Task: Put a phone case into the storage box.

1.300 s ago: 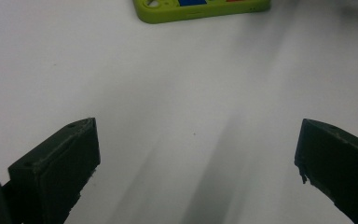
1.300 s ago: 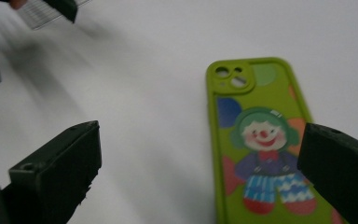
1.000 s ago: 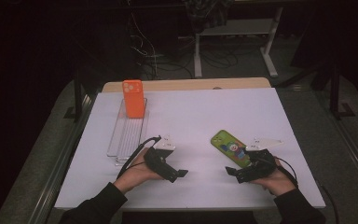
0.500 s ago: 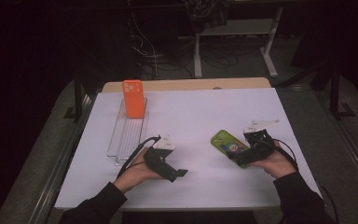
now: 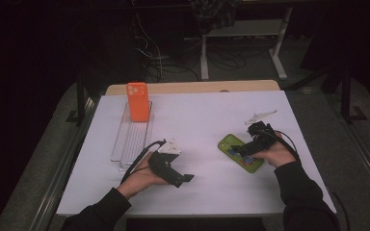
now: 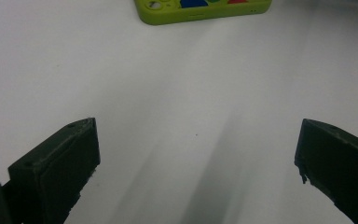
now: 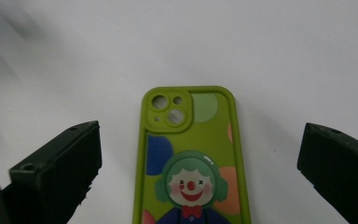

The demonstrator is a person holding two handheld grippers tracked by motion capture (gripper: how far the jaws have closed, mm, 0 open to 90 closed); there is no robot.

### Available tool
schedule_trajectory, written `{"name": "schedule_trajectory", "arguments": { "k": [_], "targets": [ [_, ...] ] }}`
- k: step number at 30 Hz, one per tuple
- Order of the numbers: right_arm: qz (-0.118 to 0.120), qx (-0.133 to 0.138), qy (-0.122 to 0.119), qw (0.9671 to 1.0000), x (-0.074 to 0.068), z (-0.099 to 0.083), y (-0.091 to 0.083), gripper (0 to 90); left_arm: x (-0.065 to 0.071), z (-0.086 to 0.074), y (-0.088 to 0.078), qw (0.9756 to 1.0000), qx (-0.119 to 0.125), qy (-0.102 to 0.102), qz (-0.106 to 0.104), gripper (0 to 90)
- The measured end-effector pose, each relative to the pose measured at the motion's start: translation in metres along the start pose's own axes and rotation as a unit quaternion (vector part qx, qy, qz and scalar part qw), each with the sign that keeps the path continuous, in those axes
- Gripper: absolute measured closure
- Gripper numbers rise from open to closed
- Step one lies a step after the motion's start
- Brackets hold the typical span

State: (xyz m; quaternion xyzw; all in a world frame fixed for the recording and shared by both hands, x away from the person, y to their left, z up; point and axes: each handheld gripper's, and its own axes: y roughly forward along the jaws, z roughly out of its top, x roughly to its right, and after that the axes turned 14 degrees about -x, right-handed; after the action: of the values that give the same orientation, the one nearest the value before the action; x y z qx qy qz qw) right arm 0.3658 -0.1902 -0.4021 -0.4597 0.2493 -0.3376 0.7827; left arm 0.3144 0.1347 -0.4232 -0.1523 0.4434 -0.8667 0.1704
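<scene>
1. The table [image 5: 197,115] under its white sheet is the biggest thing in front of me. It spans the high view from the wooden strip at the far edge to my forearms at the near edge.

2. A clear rack [image 5: 132,137] lies on the left half of the sheet, running away from me. It is well apart from both of my grippers.

3. An orange case [image 5: 138,101] stands upright at the far end of the rack, camera holes at the top.

4. The green case [image 5: 240,152] lies flat on the right half of the sheet, printed side up. In the right gripper view [image 7: 191,163] I see a clown with green hair on it, and the camera cutout points away from me.

5. My right gripper [image 5: 250,147] hovers over the green case's near part. Its 2 jaws stand wide apart, 1 on each side of the case, and neither touches it. They hold nothing.

6. My left gripper [image 5: 185,179] sits low near the front middle of the sheet, aimed to the right. Its jaws are wide apart too, with bare sheet between them. The green case [image 6: 203,10] lies farther off at the top of the left gripper view.

7. A small white piece [image 5: 261,116] lies on the sheet beyond my right hand [image 5: 277,154], apart from the green case.
</scene>
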Motion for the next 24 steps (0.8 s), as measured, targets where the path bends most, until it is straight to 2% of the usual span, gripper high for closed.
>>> {"name": "schedule_trajectory", "arguments": {
  "k": [6,13,15,17,24],
  "targets": [
    [-0.006,-0.025,0.004,0.9997,0.001,-0.002,0.011,0.0,0.000,0.000,0.000,1.0000,0.001,-0.001,-0.001,0.0],
    [-0.012,-0.054,-0.009,0.9984,0.000,-0.011,0.022,0.0,0.001,0.000,0.000,1.0000,0.001,-0.001,-0.002,0.0],
    [-0.012,-0.061,-0.007,0.9980,0.000,-0.014,0.023,0.0,-0.001,0.000,-0.001,1.0000,-0.005,0.005,-0.003,0.0],
    [-0.015,-0.071,-0.006,0.9973,-0.002,-0.016,0.026,0.3,-0.001,0.000,-0.001,1.0000,-0.006,0.003,-0.003,0.0],
    [-0.015,-0.091,-0.009,0.9957,-0.003,-0.024,0.031,6.3,0.000,0.000,0.000,1.0000,-0.007,0.002,-0.006,0.0]
  ]
}}
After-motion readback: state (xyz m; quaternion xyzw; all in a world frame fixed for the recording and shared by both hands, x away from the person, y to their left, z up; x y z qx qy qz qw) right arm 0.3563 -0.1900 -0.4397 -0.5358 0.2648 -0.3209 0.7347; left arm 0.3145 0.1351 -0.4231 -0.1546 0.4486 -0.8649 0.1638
